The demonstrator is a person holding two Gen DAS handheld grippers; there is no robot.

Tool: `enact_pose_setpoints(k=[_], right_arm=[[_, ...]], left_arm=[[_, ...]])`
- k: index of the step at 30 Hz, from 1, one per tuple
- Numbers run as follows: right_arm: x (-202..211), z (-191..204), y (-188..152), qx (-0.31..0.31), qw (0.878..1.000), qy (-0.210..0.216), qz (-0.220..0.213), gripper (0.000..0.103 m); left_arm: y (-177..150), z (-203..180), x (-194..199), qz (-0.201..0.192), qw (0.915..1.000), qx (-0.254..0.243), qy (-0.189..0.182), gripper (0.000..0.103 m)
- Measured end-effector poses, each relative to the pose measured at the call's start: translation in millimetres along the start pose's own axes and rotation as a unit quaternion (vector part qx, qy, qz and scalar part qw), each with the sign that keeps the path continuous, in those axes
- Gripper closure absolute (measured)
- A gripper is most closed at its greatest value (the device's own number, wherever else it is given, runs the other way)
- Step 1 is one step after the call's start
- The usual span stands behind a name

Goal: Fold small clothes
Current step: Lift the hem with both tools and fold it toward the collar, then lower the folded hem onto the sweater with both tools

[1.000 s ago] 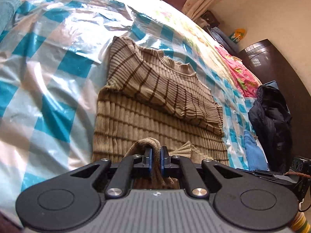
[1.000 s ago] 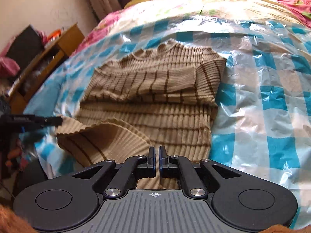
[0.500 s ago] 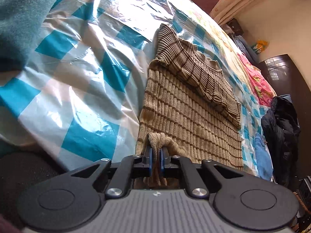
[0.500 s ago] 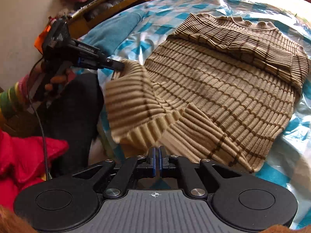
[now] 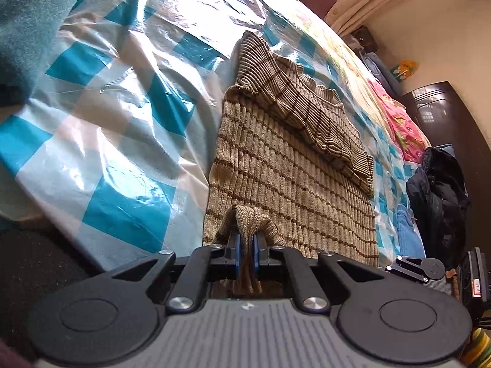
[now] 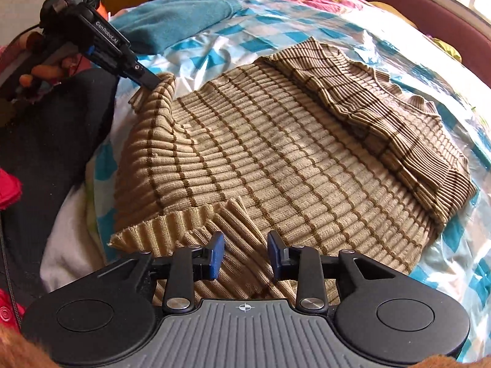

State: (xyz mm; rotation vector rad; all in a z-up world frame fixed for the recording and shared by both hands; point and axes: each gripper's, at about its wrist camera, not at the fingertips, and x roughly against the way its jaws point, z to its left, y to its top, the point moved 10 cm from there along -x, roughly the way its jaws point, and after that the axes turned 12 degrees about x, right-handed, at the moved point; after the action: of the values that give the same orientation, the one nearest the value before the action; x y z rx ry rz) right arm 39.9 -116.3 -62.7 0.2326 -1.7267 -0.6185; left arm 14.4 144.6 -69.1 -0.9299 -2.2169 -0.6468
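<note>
A tan ribbed sweater with brown stripes lies on the blue-and-white checked plastic cover of a bed, its sleeves folded across the chest. My left gripper is shut on a bunched corner of the hem. The right wrist view shows that gripper holding the corner raised at the sweater's near left. My right gripper is opening. The ribbed hem lies between and under its blue pads, which do not press on it.
A teal towel lies on the bed beyond the left gripper. Black fabric and a red cloth sit off the bed's left edge. A black jacket and dark cabinet stand past the far side.
The right jaws have parted and released the hem, which now lies flatter on the sweater. The right gripper rolled and shifted sideways. The left gripper keeps its hold on the corner.
</note>
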Motion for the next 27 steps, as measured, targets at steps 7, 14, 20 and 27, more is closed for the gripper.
enact_pose_setpoints(k=[7,14,20,27], right_arm=[[-14,7,-2,0.026,0.999,0.024,0.030,0.090],[-2,-7,-1,-0.037,0.999,0.016,0.015,0.097],[24,-33,12,-0.103,0.994,-0.013,-0.035,0.100],[66,-141,28,-0.245,0.954,-0.108,-0.138,0.101]], left_arm=[[0,-2,-1,0.007,0.9999,-0.005,-0.005,0.090],[1,-6,-3,0.010,0.9999,-0.011,-0.008,0.090],[21,-23,6,-0.001,0.9983,0.014,-0.057,0.090],[121,-79,19,-0.081,0.9854,0.014,-0.149,0.090]])
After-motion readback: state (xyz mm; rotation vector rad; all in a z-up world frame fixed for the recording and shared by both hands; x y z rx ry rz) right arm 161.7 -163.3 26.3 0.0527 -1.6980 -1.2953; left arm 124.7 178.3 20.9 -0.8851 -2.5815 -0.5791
